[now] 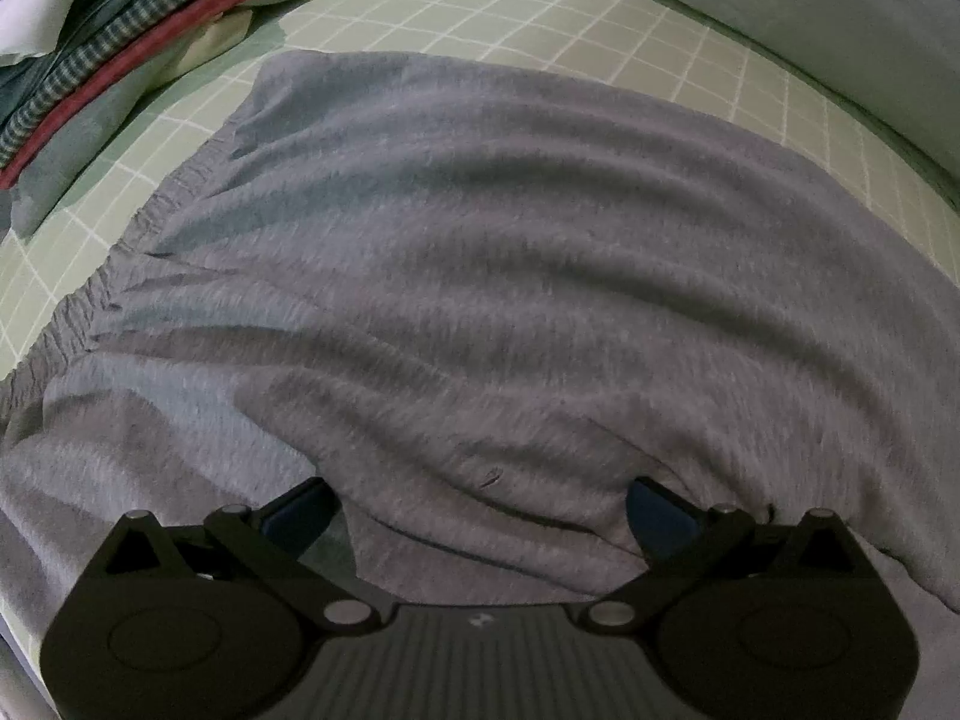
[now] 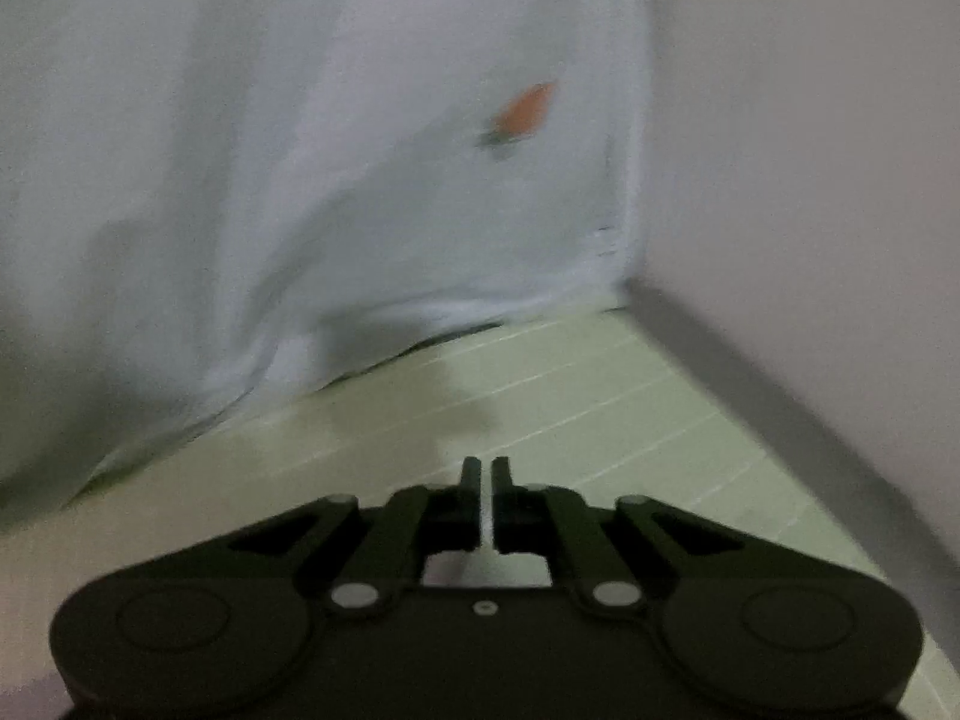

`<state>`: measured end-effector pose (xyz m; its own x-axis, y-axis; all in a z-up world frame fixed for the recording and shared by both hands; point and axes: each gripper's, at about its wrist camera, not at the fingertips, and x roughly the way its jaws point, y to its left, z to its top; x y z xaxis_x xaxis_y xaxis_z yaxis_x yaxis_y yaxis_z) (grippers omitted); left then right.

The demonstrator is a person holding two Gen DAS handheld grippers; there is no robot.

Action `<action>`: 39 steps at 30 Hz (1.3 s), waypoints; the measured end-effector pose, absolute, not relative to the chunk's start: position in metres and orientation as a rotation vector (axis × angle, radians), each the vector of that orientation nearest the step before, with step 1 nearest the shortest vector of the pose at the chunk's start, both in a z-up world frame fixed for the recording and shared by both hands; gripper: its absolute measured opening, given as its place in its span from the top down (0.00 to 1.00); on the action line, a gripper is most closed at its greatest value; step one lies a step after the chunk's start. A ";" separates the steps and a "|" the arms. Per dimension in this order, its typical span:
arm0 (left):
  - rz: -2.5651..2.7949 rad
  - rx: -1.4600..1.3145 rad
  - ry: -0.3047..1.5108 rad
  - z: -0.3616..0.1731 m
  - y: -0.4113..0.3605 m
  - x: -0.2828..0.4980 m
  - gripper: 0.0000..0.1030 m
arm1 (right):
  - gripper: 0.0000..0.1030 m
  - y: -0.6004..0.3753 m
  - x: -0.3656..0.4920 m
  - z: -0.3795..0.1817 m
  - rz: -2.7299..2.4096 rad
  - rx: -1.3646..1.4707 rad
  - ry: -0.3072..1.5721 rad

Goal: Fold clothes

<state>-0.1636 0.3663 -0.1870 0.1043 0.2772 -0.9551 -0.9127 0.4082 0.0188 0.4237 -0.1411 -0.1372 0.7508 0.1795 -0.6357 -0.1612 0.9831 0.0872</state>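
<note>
Wide-open left gripper [image 1: 480, 507] over rumpled grey garment [image 1: 480, 276]

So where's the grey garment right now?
In the left wrist view, the grey garment lies spread on the checked sheet, directly ahead of the open left gripper, right of the folded pile.

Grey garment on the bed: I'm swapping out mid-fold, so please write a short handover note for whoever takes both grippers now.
Left gripper: open, fingers wide apart, low over the near edge of the grey garment; not gripping.
Right gripper: shut, holding nothing, over bare bedsheet near the wall corner, pointing at a pale cloth with a carrot print.
The garment lies spread and wrinkled on the green checked sheet, one corner turned over at the near left. A stack of folded clothes sits at the far left.
Done: the stacked items. Left: fold the grey garment and add it to the stack.
</note>
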 end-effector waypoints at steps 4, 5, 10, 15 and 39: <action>1.003 -0.714 1.125 -0.187 0.365 -0.164 0.00 | 0.51 -0.157 0.397 -0.145 0.161 0.082 0.729; 1.006 -0.714 1.122 -0.187 0.365 -0.164 0.00 | 0.51 -0.159 0.388 -0.150 0.166 0.084 0.762; 1.013 -0.716 1.117 -0.187 0.364 -0.164 0.00 | 0.39 -0.165 0.337 -0.183 0.171 0.046 0.885; 1.008 -0.726 1.131 -0.185 0.367 -0.163 0.00 | 0.44 -0.164 0.311 -0.193 0.195 -0.015 0.916; 1.064 -0.615 1.027 -0.151 0.409 -0.163 0.00 | 0.48 -0.054 0.315 -0.142 0.327 -0.158 0.761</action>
